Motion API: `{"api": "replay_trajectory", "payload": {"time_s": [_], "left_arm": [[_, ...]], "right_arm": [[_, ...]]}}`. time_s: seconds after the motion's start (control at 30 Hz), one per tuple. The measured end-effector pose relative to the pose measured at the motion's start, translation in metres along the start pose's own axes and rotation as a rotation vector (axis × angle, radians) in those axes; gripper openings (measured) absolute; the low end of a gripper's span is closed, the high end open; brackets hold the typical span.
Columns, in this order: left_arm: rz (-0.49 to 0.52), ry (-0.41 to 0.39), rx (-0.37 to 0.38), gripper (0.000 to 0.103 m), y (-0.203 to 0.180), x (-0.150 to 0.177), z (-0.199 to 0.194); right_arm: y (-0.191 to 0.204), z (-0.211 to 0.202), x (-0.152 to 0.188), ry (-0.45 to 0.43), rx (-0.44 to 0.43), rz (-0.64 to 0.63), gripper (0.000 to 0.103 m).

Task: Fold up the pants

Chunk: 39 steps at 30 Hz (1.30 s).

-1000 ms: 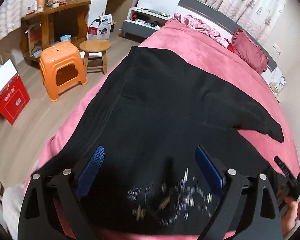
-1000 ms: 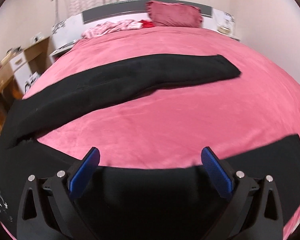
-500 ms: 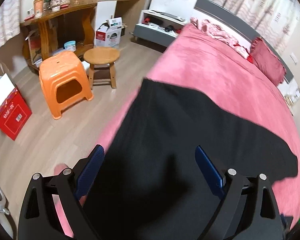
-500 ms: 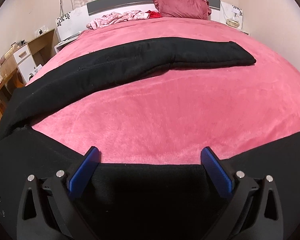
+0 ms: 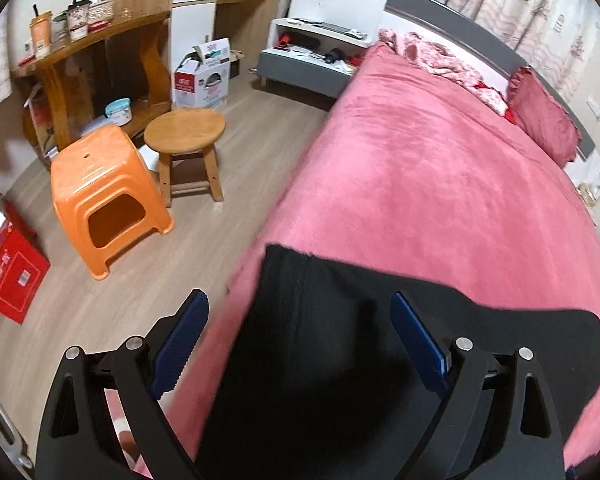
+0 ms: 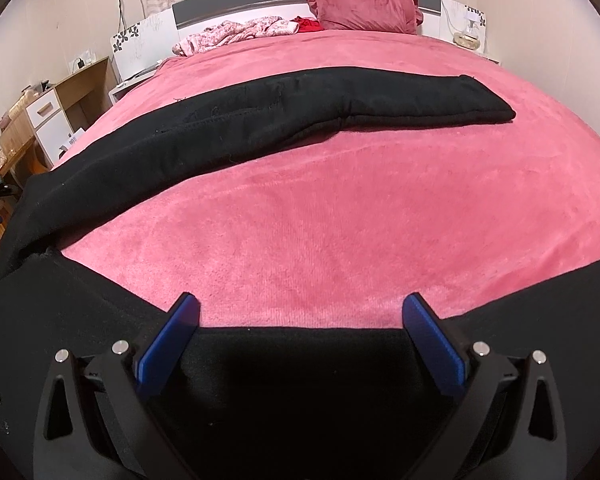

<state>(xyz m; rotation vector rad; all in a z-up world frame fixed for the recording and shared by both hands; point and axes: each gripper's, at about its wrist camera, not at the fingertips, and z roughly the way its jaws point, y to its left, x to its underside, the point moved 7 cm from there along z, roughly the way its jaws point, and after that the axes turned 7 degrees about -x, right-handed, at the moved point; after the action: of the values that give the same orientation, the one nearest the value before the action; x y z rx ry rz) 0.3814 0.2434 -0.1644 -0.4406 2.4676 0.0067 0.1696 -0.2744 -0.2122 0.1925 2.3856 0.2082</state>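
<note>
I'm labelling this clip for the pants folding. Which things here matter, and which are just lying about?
Matter: black pants, pink bed, left gripper, right gripper.

Lying about: orange stool, wooden stool, red pillow, cardboard box, flowered cloth.

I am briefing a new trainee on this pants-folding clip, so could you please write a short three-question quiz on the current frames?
1. True or false: the left hand-held gripper is open.
2. The black pants lie on a bed cover of which colour: A) pink, B) white, C) green?
3. Fill in: beside the wooden stool stands an ______ plastic stool.

Key: 1 true; 2 A; 3 orange.
</note>
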Motion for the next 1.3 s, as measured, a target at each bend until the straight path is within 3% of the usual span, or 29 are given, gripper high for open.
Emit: {"api": "replay_trajectory", "payload": {"time_s": [0.2, 0.27, 0.33, 0.4, 0.53, 0.8, 0.93, 1.1, 1.3], "left_arm": [[-0.061, -0.002, 0.007, 0.091, 0.008, -0.012, 0.02], [-0.049, 0.006, 0.015, 0.082, 0.004, -0.012, 0.027], [-0.023, 0.025, 0.003, 0.056, 0.001, -0.009, 0.034], [0.013, 0.04, -0.004, 0.035, -0.007, -0.003, 0.039], [0.068, -0.018, -0.051, 0.014, -0.016, 0.0, 0.028], [0.039, -0.158, 0.002, 0.01, -0.012, -0.003, -0.032], [-0.001, -0.218, 0.081, 0.01, -0.008, 0.006, -0.079], [-0.087, -0.218, 0.21, 0.01, 0.008, 0.042, -0.134], [-0.149, -0.206, 0.274, 0.01, 0.025, 0.103, -0.172]], "right_arm": [[-0.001, 0.001, 0.0, 0.0, -0.001, 0.002, 0.101], [-0.001, 0.001, 0.0, 0.001, 0.0, 0.002, 0.101], [-0.001, 0.0, 0.0, 0.001, -0.001, 0.001, 0.101], [-0.001, 0.001, 0.0, 0.001, 0.0, 0.0, 0.101], [-0.001, 0.002, 0.0, 0.0, 0.005, 0.0, 0.101], [0.001, 0.002, 0.0, 0.0, 0.003, 0.003, 0.101], [0.001, 0.003, 0.0, 0.0, 0.003, 0.003, 0.101], [0.001, 0.002, 0.001, 0.0, 0.003, 0.004, 0.101], [0.002, 0.002, 0.001, 0.001, 0.006, 0.002, 0.101]]}}
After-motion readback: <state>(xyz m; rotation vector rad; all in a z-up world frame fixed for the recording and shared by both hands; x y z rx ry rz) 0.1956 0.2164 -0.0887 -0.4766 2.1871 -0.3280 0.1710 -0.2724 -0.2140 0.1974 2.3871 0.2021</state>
